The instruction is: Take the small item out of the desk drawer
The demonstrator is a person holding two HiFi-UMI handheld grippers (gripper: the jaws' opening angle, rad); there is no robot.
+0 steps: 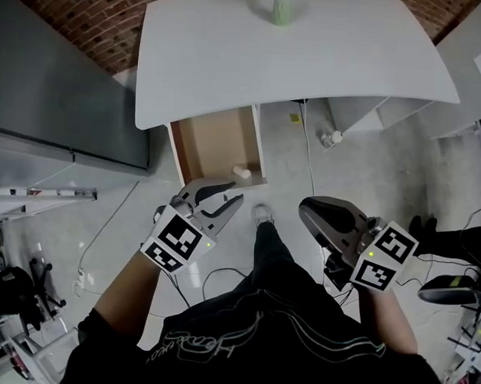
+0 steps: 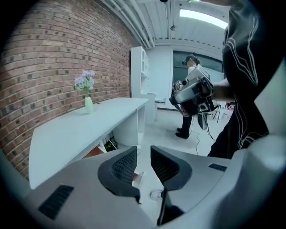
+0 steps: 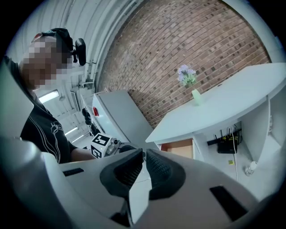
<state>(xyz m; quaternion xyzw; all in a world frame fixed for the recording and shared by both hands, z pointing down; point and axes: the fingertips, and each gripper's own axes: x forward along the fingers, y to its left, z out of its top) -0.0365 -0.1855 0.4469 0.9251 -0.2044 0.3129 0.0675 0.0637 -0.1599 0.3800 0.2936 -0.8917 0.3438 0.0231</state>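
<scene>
Small item (image 1: 241, 172) lies in the open drawer (image 1: 215, 143) of the desk (image 1: 308, 64), at the drawer's near right corner. Left gripper (image 1: 231, 196) hovers just before the drawer, jaws partly apart, empty. Right gripper (image 1: 309, 212), right of the drawer, has its jaws almost together, empty.

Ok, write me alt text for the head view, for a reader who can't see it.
Looking steeply down, an open drawer under a white desk holds a small white item near its front edge. Below it, a person holds two grippers: the left claw open and empty, the right claw alongside, neither touching the item.
</scene>
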